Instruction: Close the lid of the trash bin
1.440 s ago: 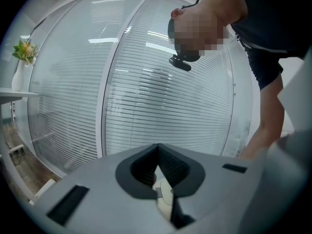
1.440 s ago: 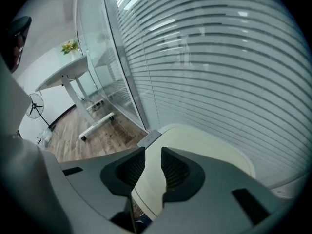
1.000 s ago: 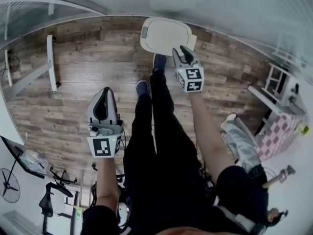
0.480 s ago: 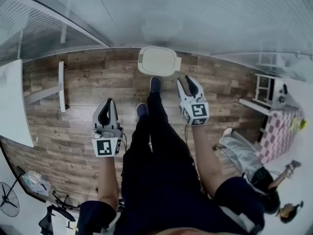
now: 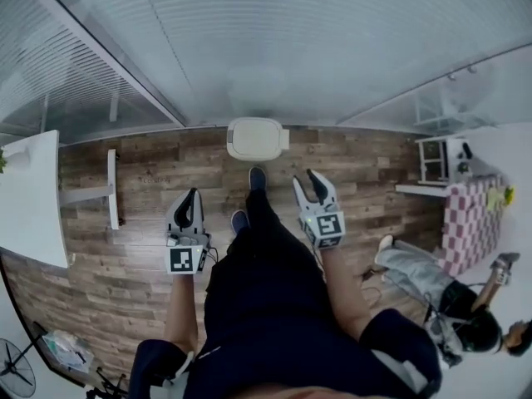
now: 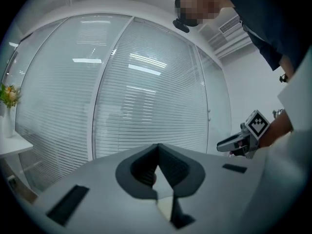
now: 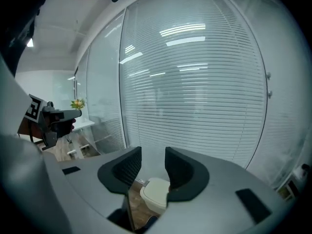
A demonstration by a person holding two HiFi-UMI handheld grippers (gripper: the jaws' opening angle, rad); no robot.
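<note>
The white trash bin [image 5: 256,138] stands on the wood floor against the glass wall, with its lid lying flat down. My right gripper [image 5: 313,184] hangs well above and nearer than the bin, its jaws apart with nothing between them. In the right gripper view the bin [image 7: 156,194] shows small and far below, through the gap of the right gripper [image 7: 153,161]. My left gripper [image 5: 189,198] is raised on the left, away from the bin. In the left gripper view the left gripper [image 6: 157,149] has its tips touching, and it holds nothing.
The holder's dark-trousered legs and shoes [image 5: 257,178] stand just before the bin. A white table [image 5: 29,198] and a white stand [image 5: 112,188] are at the left. A pink checked cabinet [image 5: 474,214] and a seated person [image 5: 432,293] are at the right. Blinds behind glass fill the back.
Both grippers rose away from the bin, the right one off the lid's edge. The right jaws spread wider. The bin now looks smaller and farther.
</note>
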